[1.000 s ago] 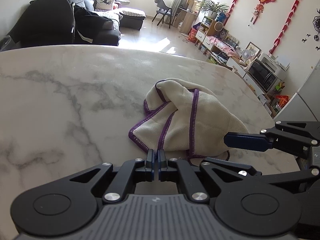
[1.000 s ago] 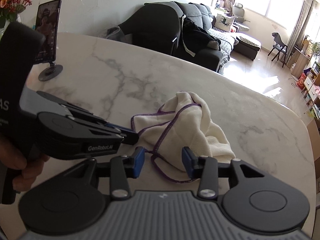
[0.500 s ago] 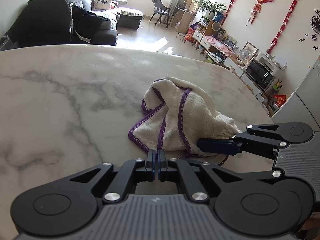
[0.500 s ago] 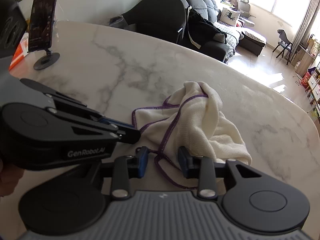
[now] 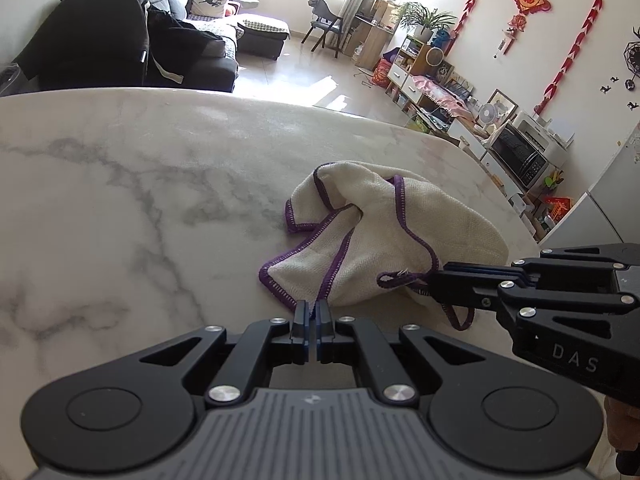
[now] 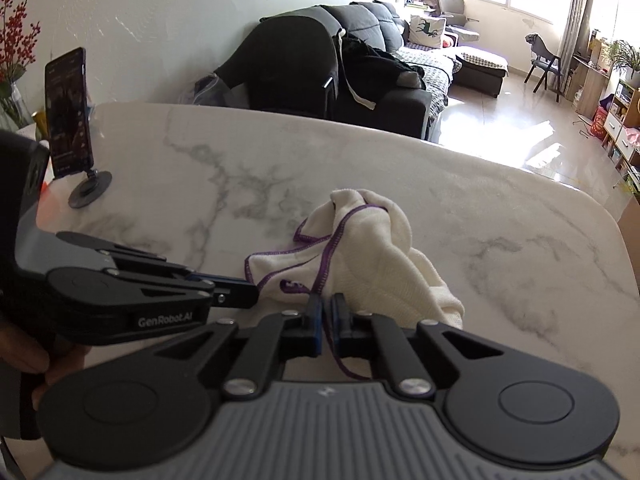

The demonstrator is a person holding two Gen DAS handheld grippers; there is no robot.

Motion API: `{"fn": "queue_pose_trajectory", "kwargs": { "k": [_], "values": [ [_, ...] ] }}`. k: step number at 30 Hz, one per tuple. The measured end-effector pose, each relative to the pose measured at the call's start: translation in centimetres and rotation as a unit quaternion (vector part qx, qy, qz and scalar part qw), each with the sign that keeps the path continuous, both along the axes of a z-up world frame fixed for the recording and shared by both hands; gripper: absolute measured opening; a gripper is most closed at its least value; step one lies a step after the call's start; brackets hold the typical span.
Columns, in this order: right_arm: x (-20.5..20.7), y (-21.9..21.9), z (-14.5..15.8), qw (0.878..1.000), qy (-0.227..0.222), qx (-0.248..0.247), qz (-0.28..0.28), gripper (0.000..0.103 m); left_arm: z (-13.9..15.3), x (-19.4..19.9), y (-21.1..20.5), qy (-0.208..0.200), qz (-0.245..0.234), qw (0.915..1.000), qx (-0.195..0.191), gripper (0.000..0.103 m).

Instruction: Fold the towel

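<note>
Cream-coloured and edged in purple stitching, the towel [image 5: 384, 236] lies crumpled on the marble table [image 5: 120, 200]. From the left wrist, the left gripper [image 5: 313, 312] sits at the towel's near corner, jaws together on its purple hem. The right gripper [image 5: 440, 280] pinches the towel's right-hand edge.

From the right wrist, the right gripper [image 6: 327, 306] is clamped on the hem [image 6: 326, 256] at the towel's near side. A phone on a stand [image 6: 70, 120] stands far left of the towel.
</note>
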State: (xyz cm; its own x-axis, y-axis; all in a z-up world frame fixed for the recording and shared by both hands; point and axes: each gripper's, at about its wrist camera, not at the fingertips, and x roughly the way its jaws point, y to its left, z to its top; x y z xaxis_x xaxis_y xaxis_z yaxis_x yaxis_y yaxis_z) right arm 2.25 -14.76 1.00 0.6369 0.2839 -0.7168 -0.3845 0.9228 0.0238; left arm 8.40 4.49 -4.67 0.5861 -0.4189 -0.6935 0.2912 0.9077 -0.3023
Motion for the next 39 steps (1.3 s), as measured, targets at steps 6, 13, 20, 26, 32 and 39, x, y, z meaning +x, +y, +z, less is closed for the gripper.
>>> {"fn": "queue_pose_trajectory", "kwargs": {
  "k": [6,13,20,26,32,39],
  "values": [
    [-0.1,-1.0,1.2,1.000,-0.002,0.024,-0.003,0.005,2.1,-0.4,-0.9,-0.047,-0.031,0.9984,0.006,0.023],
    [-0.2,-1.7,1.5,0.999,0.000,0.033,-0.008,0.005,1.3,0.3,-2.1,-0.043,-0.064,0.9970,0.010,0.040],
    [-0.2,-1.9,1.5,0.999,0.002,0.039,-0.010,0.006,-0.2,1.1,-1.8,-0.023,-0.067,0.9971,-0.026,0.009],
    [-0.1,-2.3,1.7,0.999,0.001,0.045,-0.016,0.006,-0.3,0.7,-1.7,-0.016,-0.053,0.9984,0.000,0.003],
    [-0.1,-3.2,2.5,0.998,-0.013,0.048,-0.037,0.005,-0.2,0.2,-0.9,-0.010,-0.043,0.9989,0.015,0.003],
    [-0.2,-4.6,3.2,0.996,-0.023,0.053,-0.061,0.005,-0.4,-0.6,0.3,-0.004,-0.031,0.9992,0.026,0.003]
  ]
}}
